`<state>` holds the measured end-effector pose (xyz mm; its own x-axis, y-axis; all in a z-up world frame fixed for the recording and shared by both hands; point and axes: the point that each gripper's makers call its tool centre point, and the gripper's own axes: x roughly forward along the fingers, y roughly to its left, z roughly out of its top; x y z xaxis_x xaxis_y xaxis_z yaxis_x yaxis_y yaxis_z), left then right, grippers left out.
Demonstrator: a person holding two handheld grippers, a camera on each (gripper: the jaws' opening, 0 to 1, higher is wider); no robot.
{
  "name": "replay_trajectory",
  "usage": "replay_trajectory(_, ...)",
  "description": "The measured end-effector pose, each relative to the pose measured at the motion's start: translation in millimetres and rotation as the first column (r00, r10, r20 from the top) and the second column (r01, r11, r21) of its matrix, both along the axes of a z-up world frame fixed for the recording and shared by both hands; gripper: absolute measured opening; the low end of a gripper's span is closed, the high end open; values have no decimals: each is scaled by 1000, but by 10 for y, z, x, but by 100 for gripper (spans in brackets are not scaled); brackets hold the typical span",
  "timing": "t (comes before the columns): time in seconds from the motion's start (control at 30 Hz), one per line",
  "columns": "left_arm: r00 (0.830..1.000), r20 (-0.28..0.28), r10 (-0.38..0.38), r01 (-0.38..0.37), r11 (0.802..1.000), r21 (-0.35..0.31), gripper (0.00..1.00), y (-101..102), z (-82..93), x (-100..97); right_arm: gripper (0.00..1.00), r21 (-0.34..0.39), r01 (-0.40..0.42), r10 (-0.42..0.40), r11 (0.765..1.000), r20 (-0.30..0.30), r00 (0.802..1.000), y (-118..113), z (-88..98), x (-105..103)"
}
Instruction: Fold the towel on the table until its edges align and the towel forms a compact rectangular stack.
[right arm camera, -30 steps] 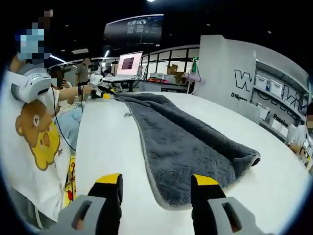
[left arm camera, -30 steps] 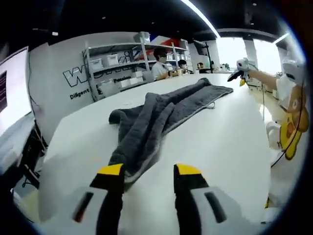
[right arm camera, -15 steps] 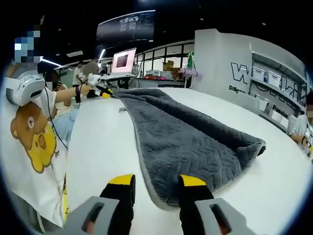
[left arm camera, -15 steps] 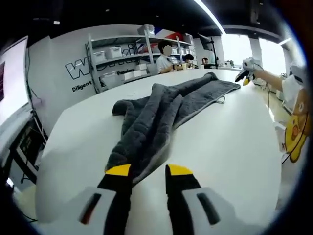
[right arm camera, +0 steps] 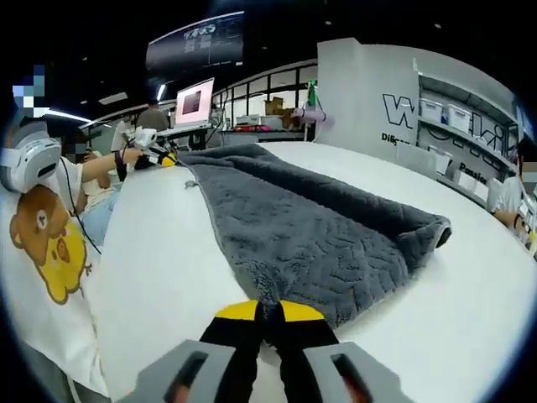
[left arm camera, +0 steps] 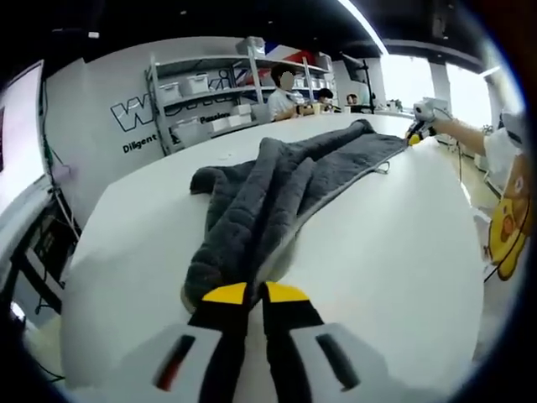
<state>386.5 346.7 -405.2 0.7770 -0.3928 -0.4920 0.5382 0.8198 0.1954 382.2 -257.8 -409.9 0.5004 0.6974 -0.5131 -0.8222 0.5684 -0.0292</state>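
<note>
A dark grey towel [left arm camera: 268, 189] lies stretched across the white counter [left arm camera: 394, 243], bunched into long folds at one end and flatter at the other [right arm camera: 310, 231]. The left gripper [left arm camera: 247, 294] has its yellow-tipped fingers clenched on the towel's near corner at the bunched end. The right gripper [right arm camera: 270, 311] pinches the hem at the flat end, fingers closed on the cloth. Behind stand shelves [left arm camera: 210, 92] with bins, and a monitor [right arm camera: 193, 101]

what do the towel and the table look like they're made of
Towel: soft plush fabric, probably microfibre or terry; dark grey, matte pile with a pressed wavy pattern and a stitched paler edge. Table: hard, smooth white top with a slight sheen, likely laminate, though that is a guess.
</note>
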Motion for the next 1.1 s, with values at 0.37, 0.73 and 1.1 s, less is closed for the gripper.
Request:
replay_trajectory(0.37,995,98,33,-25,996,-84,3,-5,520,-76,5,68,70,-81,995,181,980,-185,636,46)
replay_trajectory(0.73,946,323,24,11,994,-109,3,-223,1581,-154,4,183,135,-201,974,418,886,-361,1737,131)
replay_trajectory(1.1,893,449,10,19,998,-61,3,-282,2476,-104,4,245,150,-265,958,555,788,-465,2677,258)
